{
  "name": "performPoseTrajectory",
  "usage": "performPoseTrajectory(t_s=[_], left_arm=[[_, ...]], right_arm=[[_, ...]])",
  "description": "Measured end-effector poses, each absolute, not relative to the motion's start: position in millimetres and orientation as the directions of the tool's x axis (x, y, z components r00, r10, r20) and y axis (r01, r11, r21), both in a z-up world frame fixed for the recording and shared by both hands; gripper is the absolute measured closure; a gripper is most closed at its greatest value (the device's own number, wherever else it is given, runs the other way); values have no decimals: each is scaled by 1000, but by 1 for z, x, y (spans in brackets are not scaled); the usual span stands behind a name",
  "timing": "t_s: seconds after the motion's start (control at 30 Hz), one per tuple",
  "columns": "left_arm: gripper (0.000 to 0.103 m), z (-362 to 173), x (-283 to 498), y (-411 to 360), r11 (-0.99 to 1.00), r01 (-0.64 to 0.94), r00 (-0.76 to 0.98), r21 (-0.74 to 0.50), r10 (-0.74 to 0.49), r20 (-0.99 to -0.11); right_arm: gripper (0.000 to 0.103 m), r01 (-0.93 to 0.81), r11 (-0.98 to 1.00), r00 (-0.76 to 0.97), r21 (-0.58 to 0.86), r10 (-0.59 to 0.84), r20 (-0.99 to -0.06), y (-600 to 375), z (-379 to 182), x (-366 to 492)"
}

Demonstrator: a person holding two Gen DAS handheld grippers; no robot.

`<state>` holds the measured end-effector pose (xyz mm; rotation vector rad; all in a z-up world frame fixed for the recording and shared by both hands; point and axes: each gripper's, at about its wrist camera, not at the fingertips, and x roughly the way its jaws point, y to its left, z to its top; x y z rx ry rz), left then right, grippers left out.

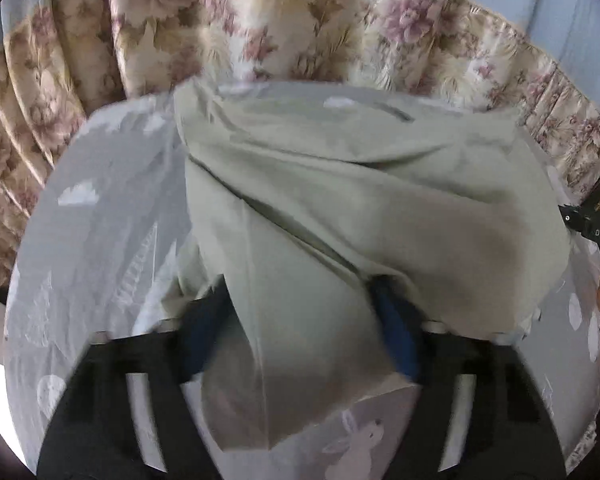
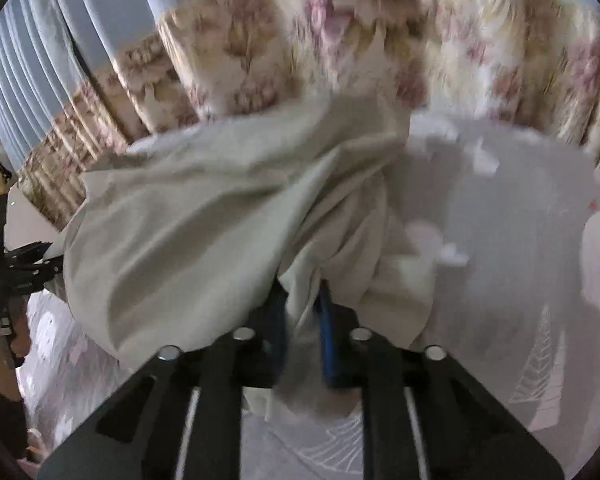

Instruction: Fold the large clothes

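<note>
Pale green garment [image 1: 340,208], bunched in broad folds and lying on a grey bed sheet [image 1: 112,200] printed with white clouds and a rabbit [image 1: 360,444]. Left gripper [image 1: 300,320]: blue-padded fingers [image 1: 396,332] stand apart, a fold of the garment lying between them; whether the pads press the cloth cannot be told through the blur. Right gripper [image 2: 306,320]: fingers drawn nearly together, clamped on a gathered ridge of the same garment [image 2: 204,216], which fans out to the left of that view. The left gripper's black frame [image 2: 16,268] and the hand [image 2: 12,340] holding it appear at that view's left edge. Behind the bed hangs a floral curtain [image 1: 300,20] beside plain pale-blue drapery [image 2: 100,12].
</note>
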<state>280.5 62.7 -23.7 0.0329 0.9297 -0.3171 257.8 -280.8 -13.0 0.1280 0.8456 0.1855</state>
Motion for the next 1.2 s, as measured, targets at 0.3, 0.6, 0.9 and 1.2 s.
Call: performPoseTrajectory(t_s=[0.3,0.6,0.9,1.2], left_arm=[[91,29,242,95,916,290,536,-278,-396,-745],[50,-39,223,97,896,343,440,-281,-417,-795],[7,31,239,92,939,342,621,-41,-258,-740],[74,-27,345,28,884,451,367,-120,-307,-878]], right_arm=[[100,-89,992,773,-93,10,-634,-259,77,166],[90,-60,996,552,73,94,-829,-297,-25,176],[49,-167,983,695,70,168,-699,-287,65,209],[93,-202,976,541,82,181,-821,-260,-20,318]])
